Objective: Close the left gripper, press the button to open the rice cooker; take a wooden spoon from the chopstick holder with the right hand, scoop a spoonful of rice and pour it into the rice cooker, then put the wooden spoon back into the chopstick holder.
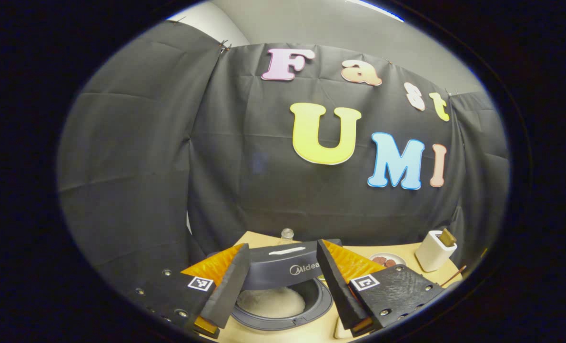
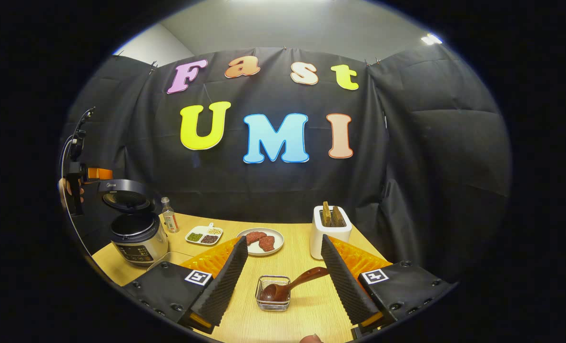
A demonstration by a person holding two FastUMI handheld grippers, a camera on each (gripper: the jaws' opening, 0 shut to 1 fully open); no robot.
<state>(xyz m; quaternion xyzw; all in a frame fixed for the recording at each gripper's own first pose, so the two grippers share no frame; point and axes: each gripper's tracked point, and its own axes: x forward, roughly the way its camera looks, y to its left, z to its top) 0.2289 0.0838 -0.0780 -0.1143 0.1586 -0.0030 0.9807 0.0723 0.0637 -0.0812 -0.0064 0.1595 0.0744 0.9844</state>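
We see the wooden spoon (image 2: 290, 285) resting in its wire holder (image 2: 273, 299) on the worktop (image 2: 302, 267), between the right gripper's (image 2: 283, 276) open jaws. Stiff and light, we judge; take its raised handle. The left gripper (image 1: 283, 281), jaws open, hovers over the open rice cooker (image 1: 283, 305).

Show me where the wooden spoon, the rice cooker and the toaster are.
wooden spoon (image 2: 273, 291): right gripper view, on its bowl, inside the wire holder.
rice cooker (image 2: 137, 240): right gripper view, on its body, lid raised.
toaster (image 2: 329, 238): right gripper view, on its front wall.
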